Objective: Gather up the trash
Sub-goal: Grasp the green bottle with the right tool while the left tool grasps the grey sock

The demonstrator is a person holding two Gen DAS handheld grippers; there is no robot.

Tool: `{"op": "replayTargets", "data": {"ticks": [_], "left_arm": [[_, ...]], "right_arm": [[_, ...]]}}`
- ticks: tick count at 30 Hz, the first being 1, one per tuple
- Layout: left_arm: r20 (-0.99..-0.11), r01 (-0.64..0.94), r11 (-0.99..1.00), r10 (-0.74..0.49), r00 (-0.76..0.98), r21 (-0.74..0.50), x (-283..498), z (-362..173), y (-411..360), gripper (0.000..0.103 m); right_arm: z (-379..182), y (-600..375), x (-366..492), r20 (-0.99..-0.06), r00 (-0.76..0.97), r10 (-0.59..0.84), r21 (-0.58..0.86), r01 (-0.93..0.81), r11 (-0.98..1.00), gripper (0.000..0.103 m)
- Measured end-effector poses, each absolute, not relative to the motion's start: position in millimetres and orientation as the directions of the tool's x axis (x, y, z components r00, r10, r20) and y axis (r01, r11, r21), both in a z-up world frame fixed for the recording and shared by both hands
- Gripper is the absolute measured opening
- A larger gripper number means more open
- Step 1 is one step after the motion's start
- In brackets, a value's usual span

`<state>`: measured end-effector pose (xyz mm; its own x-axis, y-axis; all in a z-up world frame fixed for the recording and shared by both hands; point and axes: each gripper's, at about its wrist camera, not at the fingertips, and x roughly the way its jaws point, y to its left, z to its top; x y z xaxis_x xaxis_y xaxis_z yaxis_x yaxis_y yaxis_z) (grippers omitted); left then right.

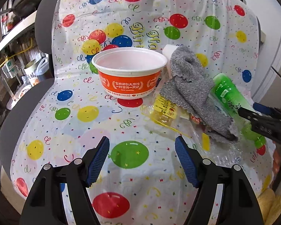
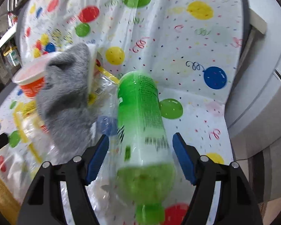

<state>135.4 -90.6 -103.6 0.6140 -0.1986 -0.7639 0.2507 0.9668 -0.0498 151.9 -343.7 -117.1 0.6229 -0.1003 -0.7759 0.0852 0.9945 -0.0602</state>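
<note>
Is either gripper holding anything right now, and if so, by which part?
Nothing is held. The left gripper is open over bare cloth; the right gripper is open, fingers either side of the green bottle near its neck end, not closed.

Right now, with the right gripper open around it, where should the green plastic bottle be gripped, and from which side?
Grip the green plastic bottle at its labelled middle, coming from its cap end, as the right gripper does. It lies on its side, cap toward the gripper; the straight middle probably slips less than the tapered shoulder.
</note>
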Motion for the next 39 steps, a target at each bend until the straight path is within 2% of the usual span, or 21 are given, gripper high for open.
{"op": "replayTargets", "data": {"ticks": [3, 5, 11, 17, 27, 29, 30, 31, 32, 34, 39], "left_arm": [[-0.766, 0.248, 0.967, -0.204, 0.609, -0.060, 140, -103, -91, 0.073], [-0.768, 0.255, 0.965, -0.210, 0.605, -0.063, 141, -103, -93, 0.073], [-0.755, 0.321, 0.945, -0.258, 0.603, -0.066, 141, -88, -116, 0.073], [-0.717, 0.434, 0.900, -0.329, 0.615, -0.041, 154, -76, -166, 0.071], [-0.797, 0.458, 0.873, -0.154, 0.584, 0.166, 194, -115, -228, 0.069], [-0.802, 0.457, 0.871, -0.138, 0.582, 0.181, 198, -119, -230, 0.056], [-0.803, 0.457, 0.872, -0.142, 0.579, 0.175, 199, -119, -229, 0.046], [-0.802, 0.456, 0.875, -0.151, 0.577, 0.163, 200, -118, -227, 0.028], [-0.800, 0.460, 0.877, -0.175, 0.573, 0.137, 199, -113, -224, 0.017], [-0.782, 0.464, 0.883, -0.246, 0.573, 0.062, 196, -97, -215, 0.011], [-0.651, 0.492, 0.863, -0.440, 0.618, -0.115, 167, -24, -184, 0.009]], "right_arm": [[-128, -343, 168, -0.800, 0.587, -0.121, -0.087, 0.086, 0.993, 0.069], [-131, -342, 171, -0.810, 0.573, -0.128, -0.094, 0.088, 0.992, 0.059], [-114, -347, 137, -0.764, 0.625, -0.160, -0.102, 0.127, 0.987, 0.057], [-90, -366, 89, -0.720, 0.681, -0.129, -0.026, 0.159, 0.987, 0.057], [-71, -376, 66, -0.693, 0.715, -0.092, 0.009, 0.137, 0.991, 0.057], [-70, -377, 67, -0.690, 0.719, -0.087, 0.019, 0.138, 0.990, 0.057], [-70, -377, 65, -0.687, 0.721, -0.088, 0.019, 0.139, 0.990, 0.057], [-69, -377, 64, -0.685, 0.723, -0.088, 0.020, 0.139, 0.990, 0.057], [-68, -376, 64, -0.683, 0.725, -0.085, 0.023, 0.138, 0.990, 0.057], [-66, -374, 61, -0.676, 0.732, -0.086, 0.024, 0.139, 0.990, 0.057], [-53, -373, 51, -0.652, 0.754, -0.080, 0.036, 0.136, 0.990, 0.057]]}}
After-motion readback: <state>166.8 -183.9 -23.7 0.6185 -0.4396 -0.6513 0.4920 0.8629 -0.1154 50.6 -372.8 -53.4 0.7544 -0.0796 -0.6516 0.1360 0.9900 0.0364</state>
